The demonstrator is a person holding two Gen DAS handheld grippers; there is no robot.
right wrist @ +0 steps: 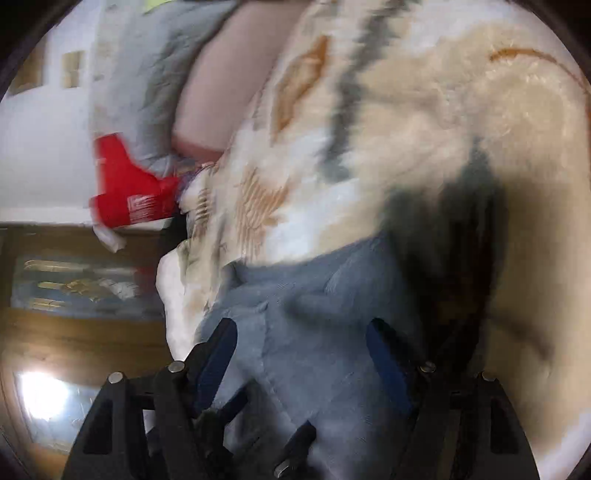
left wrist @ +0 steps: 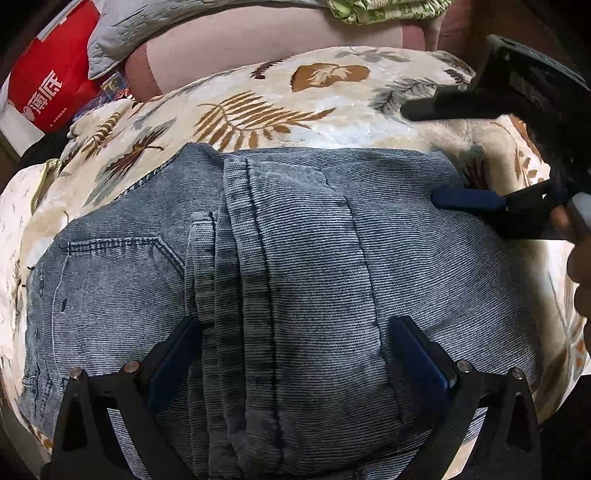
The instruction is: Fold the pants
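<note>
1. Nearest the left wrist camera, the left gripper (left wrist: 295,354) hung steeply over the pants (left wrist: 280,280), its jaws spread wide and gripping nothing, one blue pad on either side of a ridge of bunched seams.
2. The pants were blue-grey denim, folded into a broad bundle that lay on a cream blanket (left wrist: 258,96) printed with brown and grey leaves, spread over a bed.
3. A stitched back pocket (left wrist: 122,266) showed on the left part of the bundle, and several layered edges ran down its middle.
4. The right gripper (left wrist: 436,155) reached in from the right edge of that view with its jaws apart; its lower blue finger (left wrist: 467,199) lay over the far right edge of the pants, the upper one over the blanket. Whether the lower finger touched the cloth could not be told.
5. Part of a hand (left wrist: 580,266) showed at the right edge, behind that gripper.
6. In the right wrist view, which was blurred, the right gripper (right wrist: 301,332) stood released, with pants (right wrist: 314,317) cloth lying between and below its fingers but not pinched.
7. Beyond the blanket (right wrist: 424,122) lay a red bag (left wrist: 55,85), a grey quilted cloth (left wrist: 155,22) and a pink sheet (left wrist: 266,40).
</note>
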